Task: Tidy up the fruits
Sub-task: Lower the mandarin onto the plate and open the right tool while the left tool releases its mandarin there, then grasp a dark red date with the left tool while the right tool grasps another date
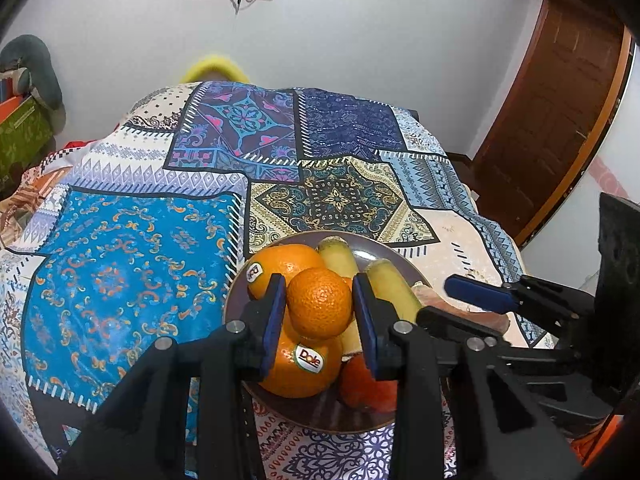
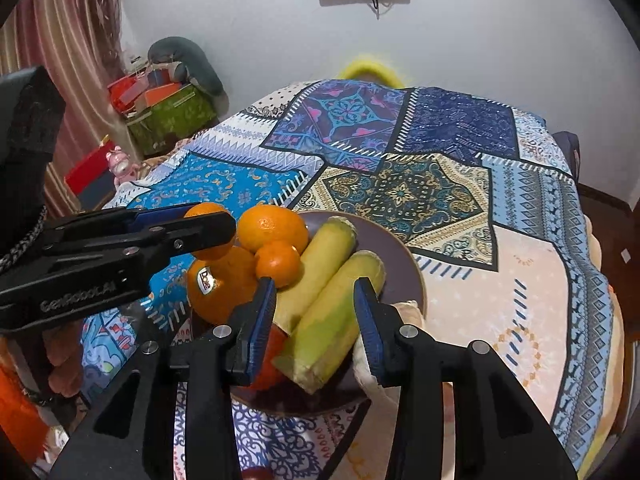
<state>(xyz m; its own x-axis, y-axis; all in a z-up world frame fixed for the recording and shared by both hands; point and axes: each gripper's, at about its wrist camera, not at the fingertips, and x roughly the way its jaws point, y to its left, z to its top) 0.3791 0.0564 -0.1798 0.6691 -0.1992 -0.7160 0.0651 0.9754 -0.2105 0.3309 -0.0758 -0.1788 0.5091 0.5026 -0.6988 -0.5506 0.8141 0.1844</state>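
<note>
A dark plate (image 1: 236, 300) (image 2: 400, 252) on the patchwork cloth holds several oranges and two yellow-green bananas (image 2: 332, 312). In the left wrist view my left gripper (image 1: 319, 308) is shut on a small orange (image 1: 319, 304), its blue pads against both sides, above a Dole-stickered orange (image 1: 296, 364). In the right wrist view my right gripper (image 2: 316, 316) is open, its pads on either side of the nearer banana without pressing it. The left gripper (image 2: 188, 220) shows at the left of that view, holding the small orange (image 2: 204, 212).
The patchwork cloth (image 1: 132, 272) (image 2: 532, 300) covers the table. A brown door (image 1: 560, 120) stands at the right. A green box of clutter (image 2: 172, 116) sits by the curtain at the left. A yellow object (image 1: 214, 68) lies past the far edge.
</note>
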